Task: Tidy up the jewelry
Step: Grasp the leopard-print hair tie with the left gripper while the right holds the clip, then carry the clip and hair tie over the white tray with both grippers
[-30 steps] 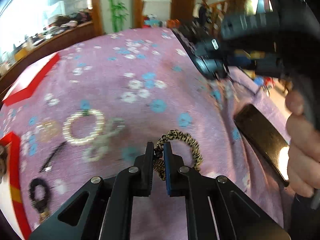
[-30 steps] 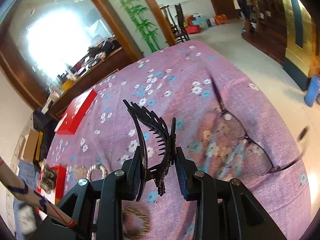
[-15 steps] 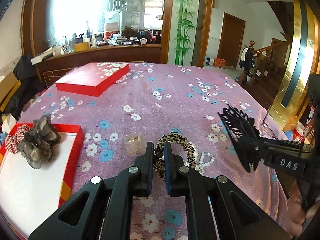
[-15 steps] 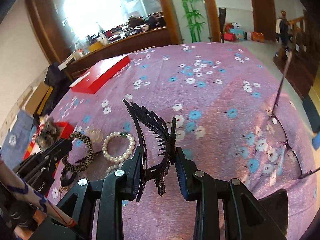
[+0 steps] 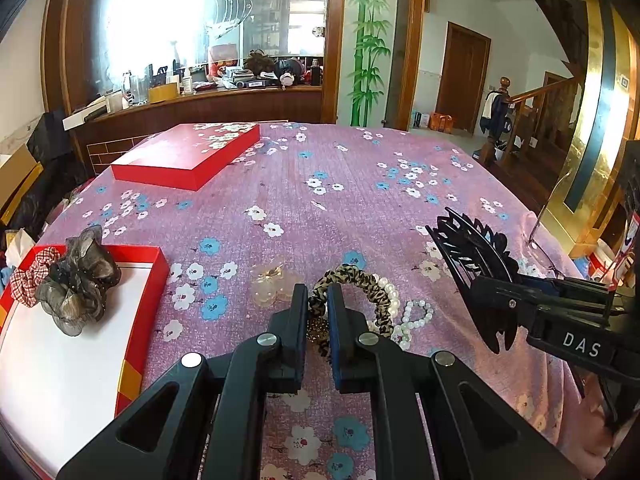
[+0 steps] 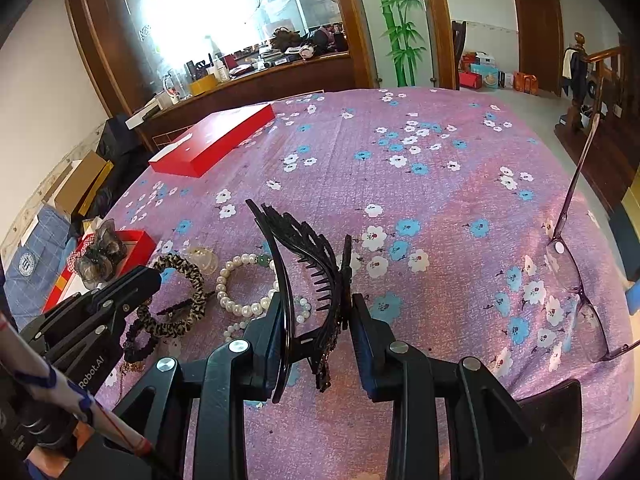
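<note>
My left gripper (image 5: 318, 300) is shut on a leopard-print scrunchie (image 5: 360, 284), held above the purple flowered cloth; it also shows in the right wrist view (image 6: 180, 300). My right gripper (image 6: 316, 312) is shut on a black hair claw clip (image 6: 304, 256), which also shows at the right of the left wrist view (image 5: 472, 256). A red-rimmed white tray (image 5: 60, 344) at the left holds a grey scrunchie (image 5: 76, 280) and a red checked one (image 5: 28, 276). A pearl bracelet (image 6: 240, 284) and a clear hair piece (image 5: 268, 284) lie on the cloth.
A closed red box (image 5: 188, 156) lies at the far left of the table. Glasses (image 6: 576, 280) lie open at the right edge. A black hair tie (image 6: 138, 344) and a black pin (image 6: 176, 308) lie near the scrunchie. A wooden counter stands behind.
Both grippers have swung from looking down at the cloth to a level forward view. Each keeps its hold. The tray has come into the left view.
</note>
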The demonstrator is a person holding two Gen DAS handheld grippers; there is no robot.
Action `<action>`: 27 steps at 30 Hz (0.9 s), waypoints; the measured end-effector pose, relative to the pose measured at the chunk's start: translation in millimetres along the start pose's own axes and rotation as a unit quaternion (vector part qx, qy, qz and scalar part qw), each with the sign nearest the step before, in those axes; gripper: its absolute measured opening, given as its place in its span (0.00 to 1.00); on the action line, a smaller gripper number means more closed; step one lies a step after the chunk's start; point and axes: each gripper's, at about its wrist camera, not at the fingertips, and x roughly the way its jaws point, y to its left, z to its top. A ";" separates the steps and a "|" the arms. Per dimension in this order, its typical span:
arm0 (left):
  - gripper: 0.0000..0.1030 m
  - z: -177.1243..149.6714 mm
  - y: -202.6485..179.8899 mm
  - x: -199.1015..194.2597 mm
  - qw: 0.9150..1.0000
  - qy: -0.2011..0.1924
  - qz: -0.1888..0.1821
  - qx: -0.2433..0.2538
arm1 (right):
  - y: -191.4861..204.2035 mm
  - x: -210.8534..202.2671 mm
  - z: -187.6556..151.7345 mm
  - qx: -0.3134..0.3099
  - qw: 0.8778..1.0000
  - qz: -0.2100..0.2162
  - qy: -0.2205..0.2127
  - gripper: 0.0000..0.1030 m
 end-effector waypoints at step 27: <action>0.09 1.0 -3.8 -18.1 0.999 -0.040 0.016 0.007 | -4.0 -3.6 3.2 0.015 0.999 -0.033 -0.021 0.32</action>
